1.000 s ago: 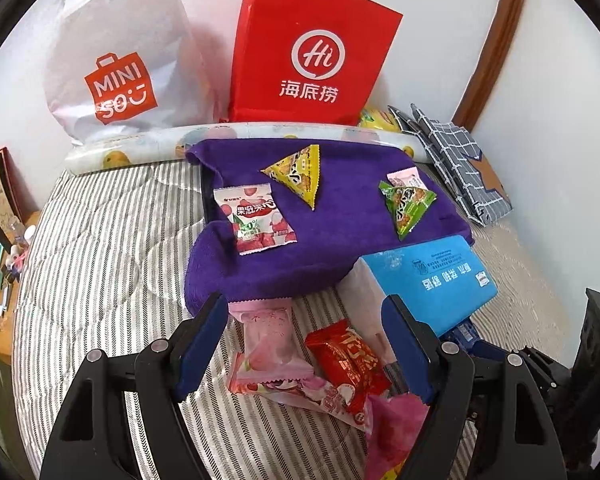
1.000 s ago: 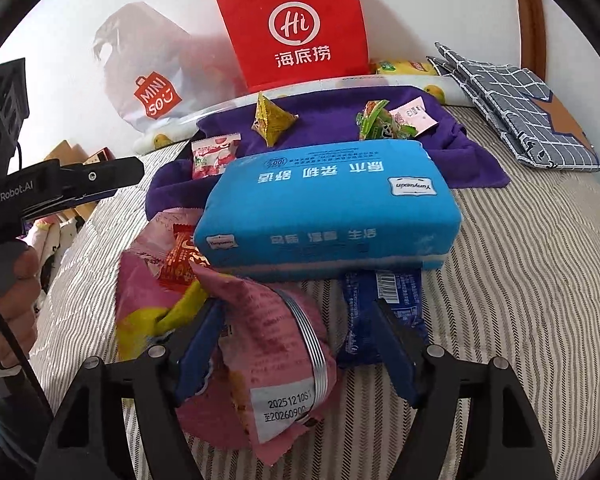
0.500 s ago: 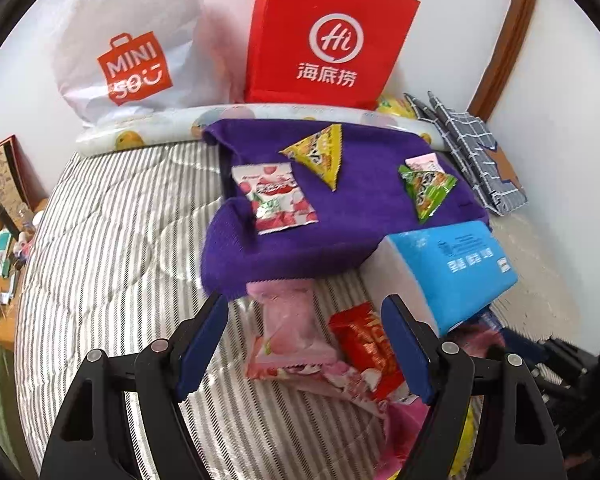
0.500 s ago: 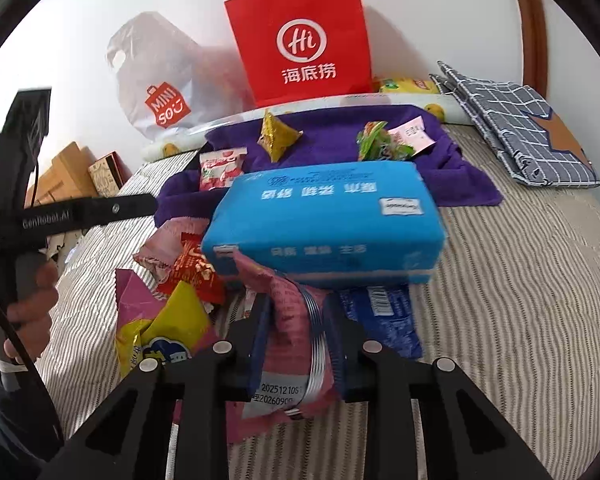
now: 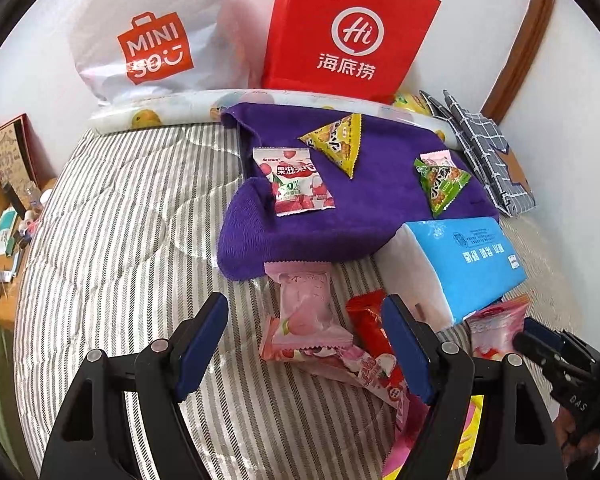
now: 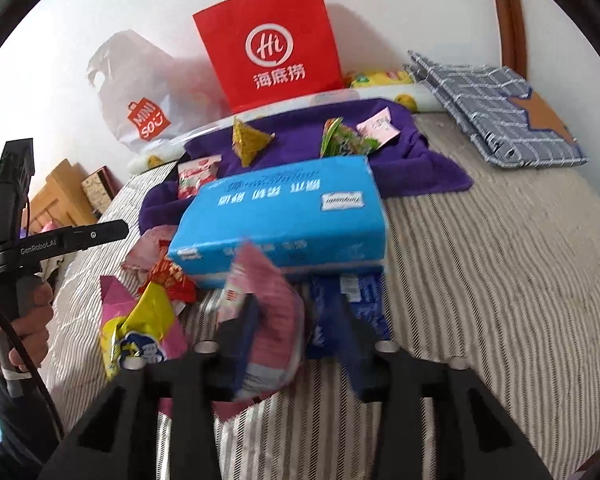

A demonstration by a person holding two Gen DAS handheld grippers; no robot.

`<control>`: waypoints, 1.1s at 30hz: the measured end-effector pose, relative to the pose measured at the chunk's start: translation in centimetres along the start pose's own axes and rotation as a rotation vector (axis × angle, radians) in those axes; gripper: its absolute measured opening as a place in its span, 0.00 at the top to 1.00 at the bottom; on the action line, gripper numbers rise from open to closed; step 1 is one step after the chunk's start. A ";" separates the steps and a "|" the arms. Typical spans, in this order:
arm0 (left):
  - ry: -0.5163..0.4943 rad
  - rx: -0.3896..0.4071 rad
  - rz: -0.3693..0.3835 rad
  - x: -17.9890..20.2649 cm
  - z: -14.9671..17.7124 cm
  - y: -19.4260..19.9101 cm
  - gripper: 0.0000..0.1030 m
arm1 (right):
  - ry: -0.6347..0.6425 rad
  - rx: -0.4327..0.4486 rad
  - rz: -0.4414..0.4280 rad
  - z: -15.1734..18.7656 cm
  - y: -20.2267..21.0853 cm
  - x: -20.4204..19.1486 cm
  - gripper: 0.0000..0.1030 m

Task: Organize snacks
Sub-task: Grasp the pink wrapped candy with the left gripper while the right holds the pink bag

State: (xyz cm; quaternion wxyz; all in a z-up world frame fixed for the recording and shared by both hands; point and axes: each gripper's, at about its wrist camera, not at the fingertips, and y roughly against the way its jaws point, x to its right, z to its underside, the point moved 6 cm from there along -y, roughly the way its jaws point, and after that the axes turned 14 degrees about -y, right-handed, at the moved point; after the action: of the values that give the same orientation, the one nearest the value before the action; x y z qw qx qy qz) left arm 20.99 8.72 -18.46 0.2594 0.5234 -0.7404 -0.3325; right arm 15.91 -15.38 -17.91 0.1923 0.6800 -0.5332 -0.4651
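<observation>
My left gripper (image 5: 306,340) is open and empty above a pale pink snack packet (image 5: 308,308) and a red packet (image 5: 370,326) on the striped bed. A purple towel (image 5: 364,208) holds a strawberry packet (image 5: 296,182), a yellow triangle packet (image 5: 338,142) and a green packet (image 5: 442,186). My right gripper (image 6: 296,328) is blurred; its fingers stand apart around a pink snack bag (image 6: 270,316), in front of a blue tissue pack (image 6: 284,212). Whether it still grips the bag is unclear.
A red paper bag (image 5: 350,28) and a white plastic bag (image 5: 148,36) stand against the wall. A folded checked cloth (image 6: 496,112) lies far right. A yellow and pink bag (image 6: 140,324) and a dark blue packet (image 6: 360,304) lie near the right gripper.
My right gripper closed on the pink bag, lifted it, and its fingers now stand wider apart with motion blur. My left gripper moved forward a little and stayed open.
</observation>
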 end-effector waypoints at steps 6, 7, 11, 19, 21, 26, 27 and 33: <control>0.003 -0.006 -0.014 -0.2 0.3 0.3 0.24 | 0.005 -0.032 -0.084 0.7 -0.8 -1.7 0.47; 0.005 -0.007 -0.016 -0.2 0.3 0.3 0.24 | 0.016 -0.041 -0.095 0.8 -1.1 -2.2 0.44; 0.010 -0.012 -0.025 -0.3 0.5 0.5 0.24 | 0.061 -0.075 -0.088 1.6 -2.7 -3.4 0.40; 0.015 -0.038 -0.039 -0.9 1.6 0.2 0.24 | 0.058 -0.094 -0.016 1.5 -4.6 -2.4 0.50; 0.018 -0.046 -0.028 -0.8 1.7 -0.3 0.24 | 0.050 -0.096 -0.043 1.3 -4.1 -2.4 0.51; 0.018 -0.070 -0.035 -0.7 1.3 -2.0 0.24 | 0.068 -0.051 -0.080 0.6 -1.5 -2.8 0.51; 0.017 -0.078 -0.041 -0.7 1.2 -2.5 0.24 | 0.075 -0.040 -0.086 0.4 -0.9 -2.9 0.51; -0.030 -0.150 -0.044 -0.3 0.9 -5.6 0.35 | 0.087 0.054 -0.054 -1.0 2.3 -1.4 0.51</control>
State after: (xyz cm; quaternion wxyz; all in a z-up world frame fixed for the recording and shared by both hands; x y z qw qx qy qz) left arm 23.76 7.93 -23.30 0.2795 0.5137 -0.7055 -0.4004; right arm 15.54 -15.16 -15.08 0.1842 0.7189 -0.5181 -0.4253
